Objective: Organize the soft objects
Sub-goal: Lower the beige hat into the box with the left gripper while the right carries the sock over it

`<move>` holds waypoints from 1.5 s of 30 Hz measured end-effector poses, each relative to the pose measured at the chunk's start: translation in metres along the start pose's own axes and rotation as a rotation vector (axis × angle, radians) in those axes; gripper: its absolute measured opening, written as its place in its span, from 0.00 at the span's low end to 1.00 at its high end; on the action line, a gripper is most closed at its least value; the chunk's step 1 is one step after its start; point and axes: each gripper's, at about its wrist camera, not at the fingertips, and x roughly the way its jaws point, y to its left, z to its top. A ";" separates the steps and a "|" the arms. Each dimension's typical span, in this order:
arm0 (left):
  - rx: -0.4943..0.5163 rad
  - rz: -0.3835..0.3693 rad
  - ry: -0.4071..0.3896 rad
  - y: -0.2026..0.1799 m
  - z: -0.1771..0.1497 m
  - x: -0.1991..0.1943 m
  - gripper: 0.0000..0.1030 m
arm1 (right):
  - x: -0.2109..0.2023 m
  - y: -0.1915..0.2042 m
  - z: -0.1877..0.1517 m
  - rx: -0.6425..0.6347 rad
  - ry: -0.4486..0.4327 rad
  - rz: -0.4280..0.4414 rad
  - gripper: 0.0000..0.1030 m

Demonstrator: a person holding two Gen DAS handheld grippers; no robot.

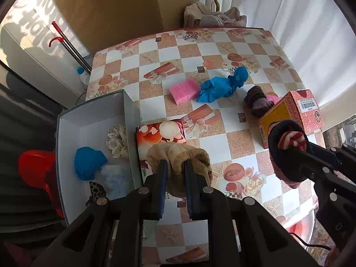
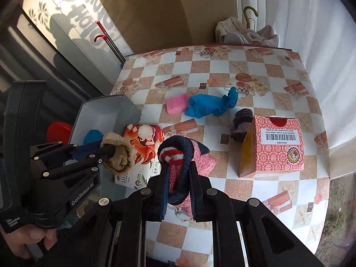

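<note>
1. Beige sock (image 1: 178, 166): bunched between the fingers of your left gripper (image 1: 175, 178), which is clenched on it. It hangs above the table near its left edge, just right of the white box (image 1: 93, 115) and over the flowered packet (image 1: 160, 133). Risk: only a fold is pinched, so a quick swing toward the box could let it slide out and land on the packet or the table.

2. Striped and pink sock bundle (image 2: 180, 166): your right gripper (image 2: 178, 184) is clamped on it, above the table's near middle. Risk: the loose pink tail droops below the fingers and could drag on the packet or catch the box wall as you cross over.

3. White box: at the table's left edge, already holding a blue ball of cloth (image 1: 89, 162), a dotted scrunchie (image 1: 116, 142) and a pale blue fluffy piece (image 1: 115, 178). Risk: the two grippers are close together; moving both to the box at once could make them collide.

4. Still on the table: pink sponge (image 1: 183, 90) touching the blue cloth (image 1: 222, 84), mid-table; dark knitted item (image 1: 258, 100) against the red carton (image 1: 296, 113) near the right edge.
</note>
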 end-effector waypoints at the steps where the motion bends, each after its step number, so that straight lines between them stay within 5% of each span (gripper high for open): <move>1: -0.008 0.004 0.004 0.004 -0.003 0.000 0.16 | 0.001 0.007 0.000 -0.021 0.007 0.005 0.16; 25: -0.204 0.014 0.065 0.102 -0.056 0.014 0.16 | 0.040 0.123 0.001 -0.315 0.118 0.059 0.17; 45: -0.403 -0.052 0.113 0.186 -0.096 0.041 0.12 | 0.069 0.178 0.011 -0.372 0.164 0.082 0.17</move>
